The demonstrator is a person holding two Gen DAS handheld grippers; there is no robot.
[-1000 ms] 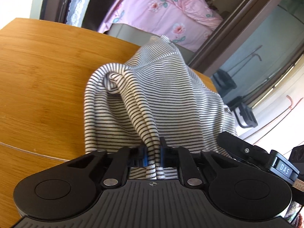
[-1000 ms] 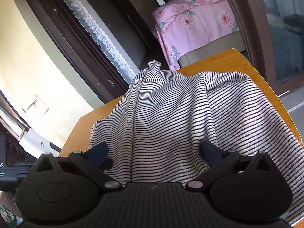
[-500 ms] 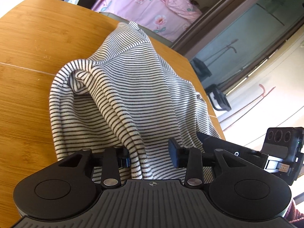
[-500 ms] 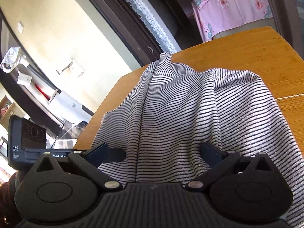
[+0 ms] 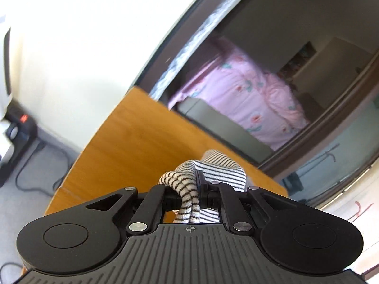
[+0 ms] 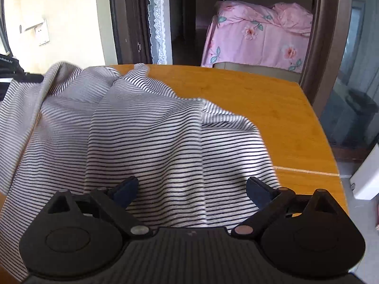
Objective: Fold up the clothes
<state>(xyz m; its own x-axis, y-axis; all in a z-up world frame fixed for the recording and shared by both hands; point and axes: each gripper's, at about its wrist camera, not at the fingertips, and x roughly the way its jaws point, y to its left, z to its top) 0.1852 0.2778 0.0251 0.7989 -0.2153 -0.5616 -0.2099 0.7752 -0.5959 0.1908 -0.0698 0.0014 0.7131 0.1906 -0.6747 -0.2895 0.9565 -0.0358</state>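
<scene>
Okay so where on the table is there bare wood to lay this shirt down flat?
Bare wood runs along the table's far and right edges, beyond the striped shirt. The near left is crowded: the shirt covers it, bunched in the left gripper.

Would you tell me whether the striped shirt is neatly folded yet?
Not yet. The striped shirt lies rumpled across the table, with one bunched part pinched in the left tongs.
</scene>
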